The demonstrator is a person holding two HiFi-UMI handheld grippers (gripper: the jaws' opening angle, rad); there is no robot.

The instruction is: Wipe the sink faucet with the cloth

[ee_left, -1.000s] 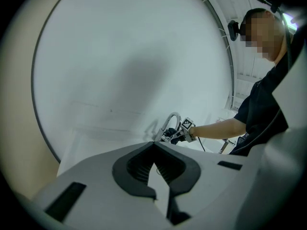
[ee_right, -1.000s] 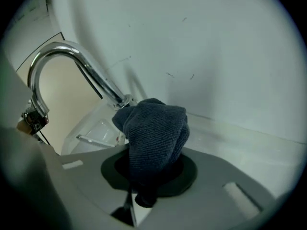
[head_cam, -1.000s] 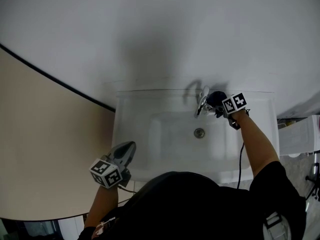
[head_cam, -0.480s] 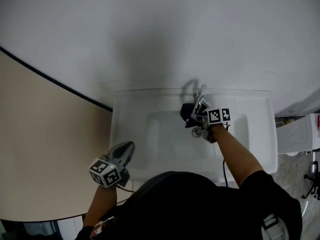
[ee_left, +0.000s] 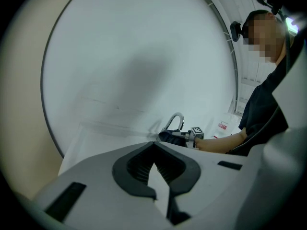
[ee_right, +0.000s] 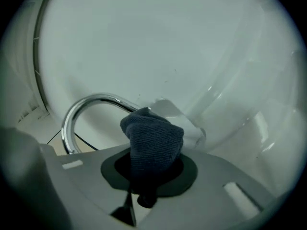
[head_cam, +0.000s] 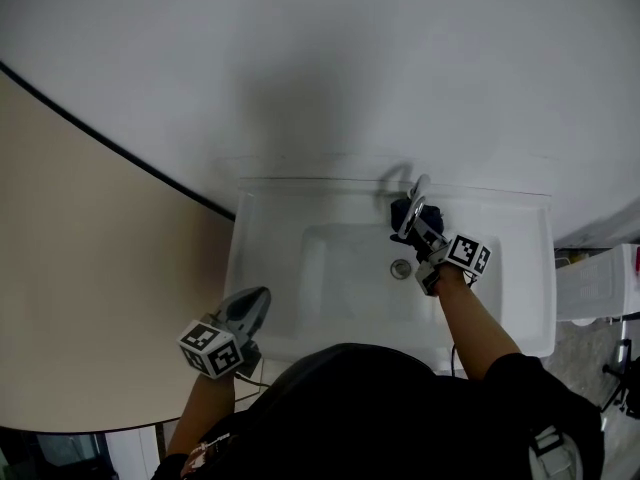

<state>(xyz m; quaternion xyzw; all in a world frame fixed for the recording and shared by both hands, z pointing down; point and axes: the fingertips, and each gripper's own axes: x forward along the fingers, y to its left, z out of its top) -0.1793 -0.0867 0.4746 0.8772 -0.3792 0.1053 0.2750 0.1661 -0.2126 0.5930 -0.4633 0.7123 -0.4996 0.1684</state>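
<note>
My head view sits above the sink [head_cam: 262, 268], over its front edge, looking steeply down on the whole basin. My left gripper view sits low at the sink's front left corner and faces across it to the faucet [ee_left: 175, 120], well apart. My right gripper view is close, the faucet's arch just beyond its jaws. All three share the faucet. The left gripper view also catches the right gripper [ee_left: 184, 134].

faucet [ee_right: 96, 98]: shiny metal | cloth [ee_right: 153, 140]: knitted, matt | sink [head_cam: 262, 268]: glossy
</note>
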